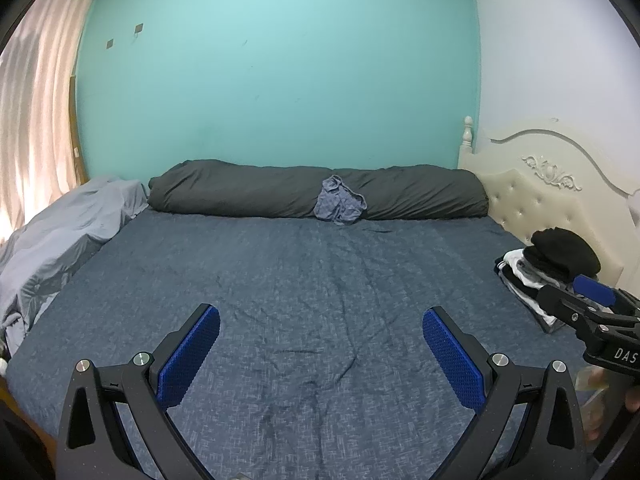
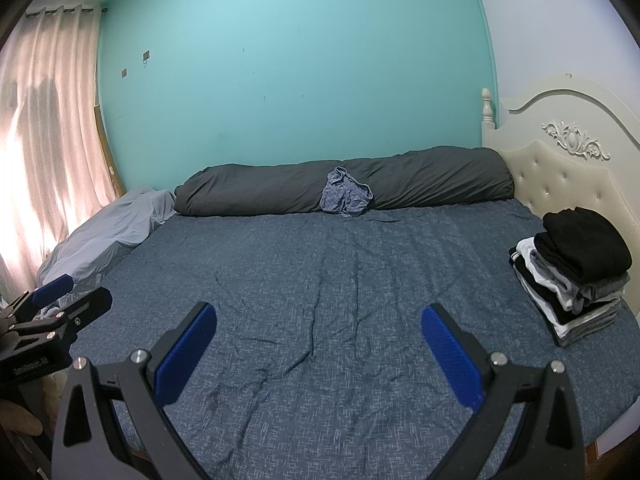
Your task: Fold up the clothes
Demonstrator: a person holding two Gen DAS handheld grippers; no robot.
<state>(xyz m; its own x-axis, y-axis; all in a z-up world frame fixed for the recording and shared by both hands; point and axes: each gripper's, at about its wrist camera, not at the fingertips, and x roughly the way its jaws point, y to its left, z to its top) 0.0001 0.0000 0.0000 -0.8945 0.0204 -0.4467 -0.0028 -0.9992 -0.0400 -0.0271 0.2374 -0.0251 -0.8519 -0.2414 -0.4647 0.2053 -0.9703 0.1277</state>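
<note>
A crumpled blue-grey checked garment (image 1: 339,201) (image 2: 345,193) lies at the far side of the bed, leaning on a rolled dark grey duvet (image 1: 256,192) (image 2: 256,190). A stack of folded black, white and grey clothes (image 1: 550,268) (image 2: 576,272) sits at the bed's right edge by the headboard. My left gripper (image 1: 320,314) hovers open over the near part of the blue sheet, nothing between its blue pads. My right gripper (image 2: 318,314) is open too and holds nothing. Each gripper shows in the other's view, the right one (image 1: 576,304) at the right edge and the left one (image 2: 60,300) at the left edge.
The bed (image 1: 320,280) (image 2: 320,272) wears a wrinkled blue patterned sheet. A light grey blanket (image 1: 60,240) (image 2: 104,232) is bunched along the left side. A cream headboard (image 1: 552,184) (image 2: 560,168) stands on the right, a curtain (image 1: 36,120) (image 2: 44,140) on the left, and a turquoise wall behind.
</note>
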